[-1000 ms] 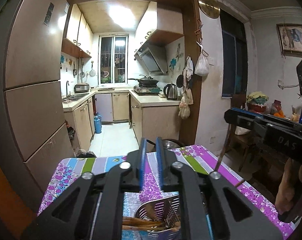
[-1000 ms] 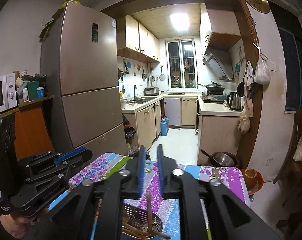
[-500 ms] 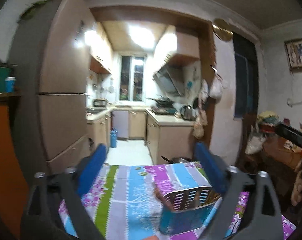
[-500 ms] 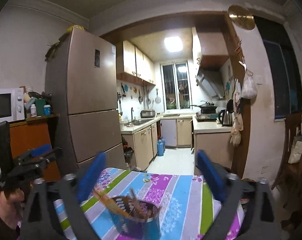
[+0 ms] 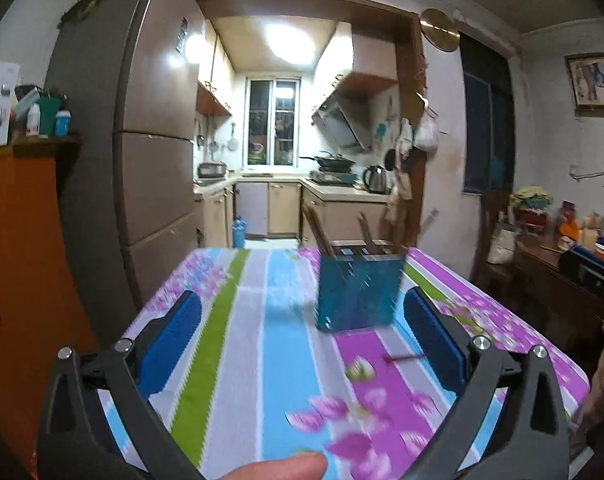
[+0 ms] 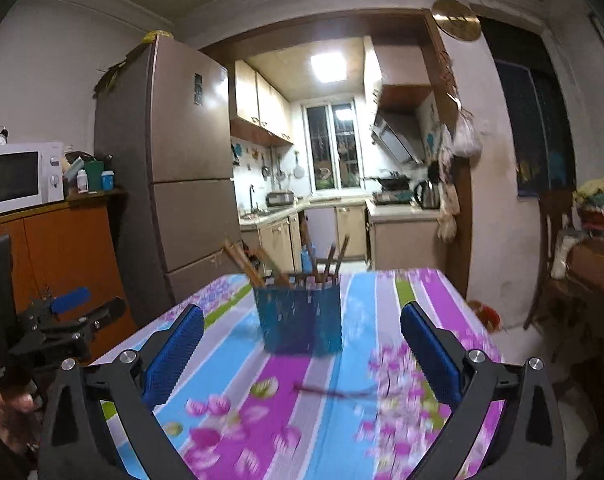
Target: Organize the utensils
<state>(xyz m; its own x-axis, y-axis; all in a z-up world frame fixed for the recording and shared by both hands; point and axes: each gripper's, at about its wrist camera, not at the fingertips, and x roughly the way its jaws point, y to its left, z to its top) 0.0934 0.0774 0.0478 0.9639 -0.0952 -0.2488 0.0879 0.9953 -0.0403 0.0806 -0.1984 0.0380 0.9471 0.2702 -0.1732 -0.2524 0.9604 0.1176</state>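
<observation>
**Both grippers spread wide above the table, holder upright between them**

The table (image 5: 238,344), under a striped, flowered cloth, fills the lower half of both wrist views. A tall fridge (image 6: 182,160) stands in the upper left of the right wrist view, with a microwave (image 6: 18,178) at the far left edge.

The left gripper (image 5: 302,340) is held low over the near end of the table and looks level along it; its two blue-padded fingers (image 5: 170,344) are spread far apart at the lower left and lower right of its frame, with nothing between them. A thumb tip (image 5: 278,470) shows at the bottom edge. In the right wrist view that same gripper sits at the lower left, a hand (image 6: 10,412) wrapped round its handle.

The right gripper (image 6: 302,344) is posed alike, level and low, its blue pads (image 6: 429,356) wide apart and holding nothing.

The blue utensil holder (image 6: 300,318) stands upright on the cloth at mid-frame in both views, touched by neither gripper. Chopsticks (image 6: 242,262) lean out of its top at several angles. One loose chopstick (image 6: 333,392) lies flat on the cloth just in front of the holder, blurred.
</observation>
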